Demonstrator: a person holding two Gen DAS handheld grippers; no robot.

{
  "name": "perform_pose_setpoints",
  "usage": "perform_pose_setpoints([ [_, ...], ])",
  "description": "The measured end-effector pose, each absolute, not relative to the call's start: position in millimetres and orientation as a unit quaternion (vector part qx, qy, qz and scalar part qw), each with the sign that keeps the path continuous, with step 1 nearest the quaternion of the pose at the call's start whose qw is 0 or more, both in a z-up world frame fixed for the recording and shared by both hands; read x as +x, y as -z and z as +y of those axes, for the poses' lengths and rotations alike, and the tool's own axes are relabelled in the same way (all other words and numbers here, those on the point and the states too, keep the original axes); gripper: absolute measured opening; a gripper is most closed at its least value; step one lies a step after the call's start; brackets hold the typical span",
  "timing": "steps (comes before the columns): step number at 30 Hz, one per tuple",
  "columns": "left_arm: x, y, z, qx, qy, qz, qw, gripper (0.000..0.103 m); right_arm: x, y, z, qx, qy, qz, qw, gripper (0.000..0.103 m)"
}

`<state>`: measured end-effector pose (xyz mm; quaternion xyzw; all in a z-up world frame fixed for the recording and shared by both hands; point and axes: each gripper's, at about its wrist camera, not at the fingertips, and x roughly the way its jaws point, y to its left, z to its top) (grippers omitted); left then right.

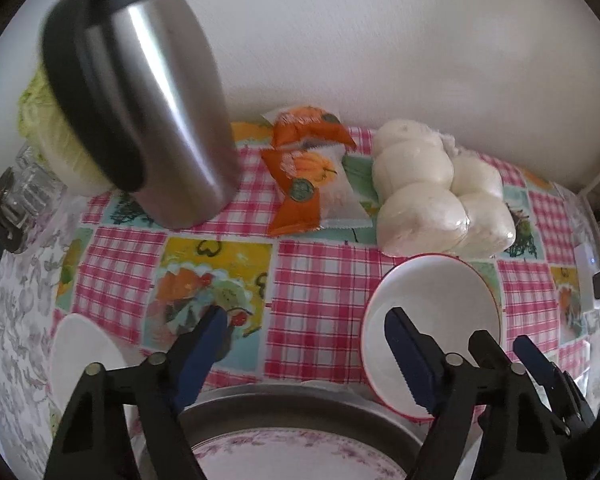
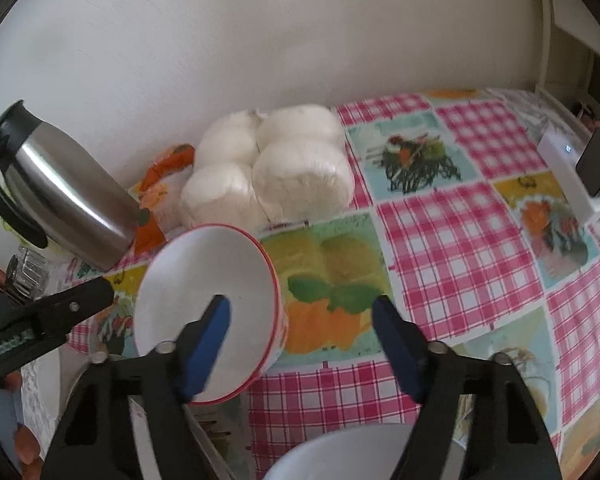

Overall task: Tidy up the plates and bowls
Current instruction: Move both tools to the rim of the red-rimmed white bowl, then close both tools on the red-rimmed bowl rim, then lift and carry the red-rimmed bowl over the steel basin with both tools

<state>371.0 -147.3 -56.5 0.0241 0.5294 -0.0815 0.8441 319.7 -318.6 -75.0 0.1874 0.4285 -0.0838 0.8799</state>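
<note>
A white bowl with a red rim (image 1: 432, 304) (image 2: 204, 304) sits on the checked tablecloth, tipped toward the camera in the right wrist view. My left gripper (image 1: 304, 340) stands open above the cloth, its right pad hanging over the bowl's inside. My right gripper (image 2: 302, 320) is open too and straddles the bowl's right wall: the left pad is inside the bowl, the right pad well clear of it. From the left wrist it appears at the bowl's right edge (image 1: 500, 342). A floral plate (image 1: 292, 456) lies in a metal pan below.
A steel thermos jug (image 1: 148, 96) (image 2: 64, 196) stands at the back left, beside snack packets (image 1: 312, 184) and a bag of white buns (image 1: 432, 196) (image 2: 276, 168). A white plate (image 1: 84, 352) lies at the left, another white bowl (image 2: 340, 452) at the near edge, and a glass (image 1: 28, 188) is far left.
</note>
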Motion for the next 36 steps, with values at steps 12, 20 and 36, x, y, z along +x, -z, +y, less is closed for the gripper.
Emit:
perform_pose_setpoints([
  [12, 377.9, 102.1, -173.4, 0.016, 0.113, 0.580, 0.807, 0.016, 331.5, 95.0, -309.4, 0.201, 0.053, 0.458, 0.864, 0.033],
  [20, 372.0, 100.8, -183.5, 0.006, 0.139, 0.567, 0.812, 0.008, 332.5, 95.7, -307.0, 0.205, 0.038, 0.455, 0.866, 0.024],
  [36, 335.5, 28.4, -171.2, -0.043, 0.154, 0.492, 0.856, 0.009, 291.2, 27.5, -318.8, 0.193, 0.020, 0.377, 0.906, 0.024],
])
